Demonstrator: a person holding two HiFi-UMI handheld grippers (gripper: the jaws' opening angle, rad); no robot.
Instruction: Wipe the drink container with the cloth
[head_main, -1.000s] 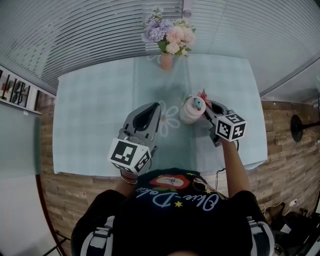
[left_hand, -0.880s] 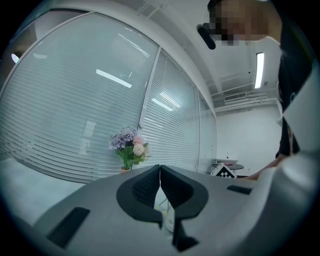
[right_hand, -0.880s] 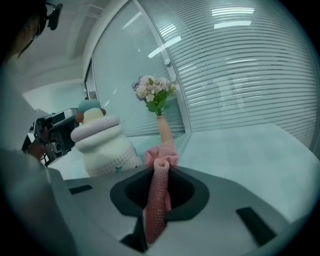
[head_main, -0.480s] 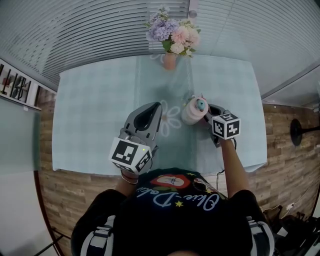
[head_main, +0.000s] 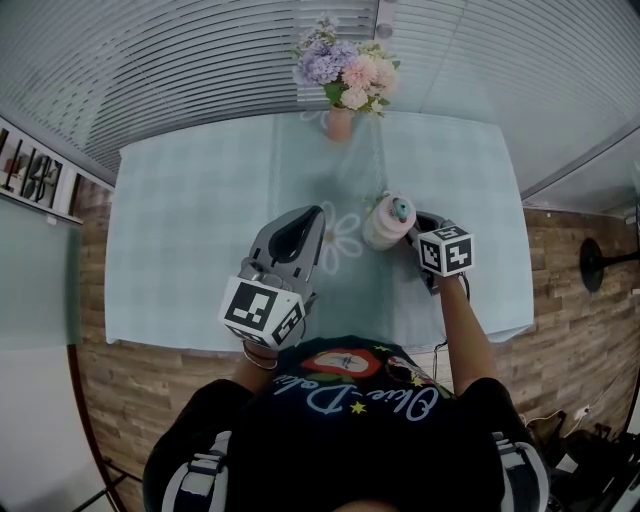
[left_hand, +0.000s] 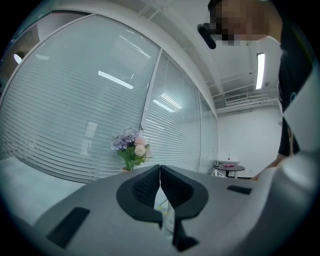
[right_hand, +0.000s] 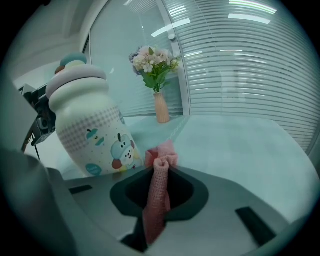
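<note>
Looks like the wipe is just starting: right gripper (right_hand: 159, 169) jaws pinch the pink cloth (right_hand: 156, 200) beside the drink container (right_hand: 92, 125), centre-right on the table (head_main: 190, 220), while the left gripper (left_hand: 160, 172) is closed on nothing, so next I'd rub the cloth along its side.

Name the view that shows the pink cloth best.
Right gripper view: the pink cloth sits pinched in the jaws of the right gripper beside the drink container. Head view hardly shows it; left gripper view misses it.
</note>
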